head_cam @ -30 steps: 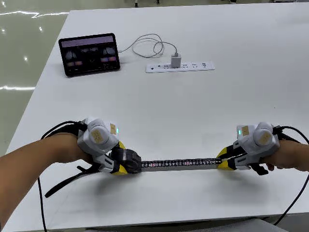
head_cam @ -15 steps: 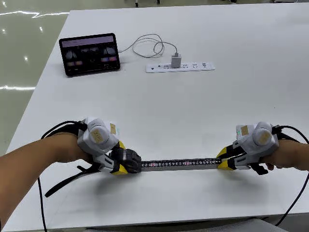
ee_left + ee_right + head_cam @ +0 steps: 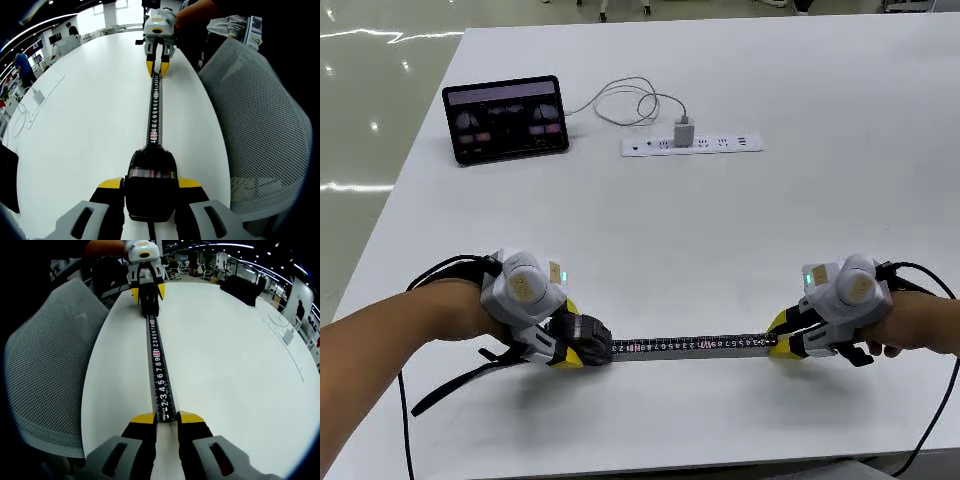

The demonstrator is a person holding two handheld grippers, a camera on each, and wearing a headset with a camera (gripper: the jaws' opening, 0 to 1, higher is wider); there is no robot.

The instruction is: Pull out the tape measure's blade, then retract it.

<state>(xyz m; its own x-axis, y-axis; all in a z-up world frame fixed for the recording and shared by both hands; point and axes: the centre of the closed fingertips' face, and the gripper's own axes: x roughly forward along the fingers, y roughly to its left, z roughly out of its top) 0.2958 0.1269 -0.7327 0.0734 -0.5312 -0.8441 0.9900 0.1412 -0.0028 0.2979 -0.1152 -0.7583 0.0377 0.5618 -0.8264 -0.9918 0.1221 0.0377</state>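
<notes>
One black tape measure (image 3: 151, 185) w/ blade (image 3: 159, 370) stretched out along the counter (image 3: 720, 230); ur left tongs (image 3: 570, 330) squeeze the case, right tongs (image 3: 166, 417) pinch the blade tip.

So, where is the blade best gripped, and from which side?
Grip the blade at its free end, coming along its length, opposite the case. It lies flat and thin on the table, so only the end gives the right claw purchase.
</notes>
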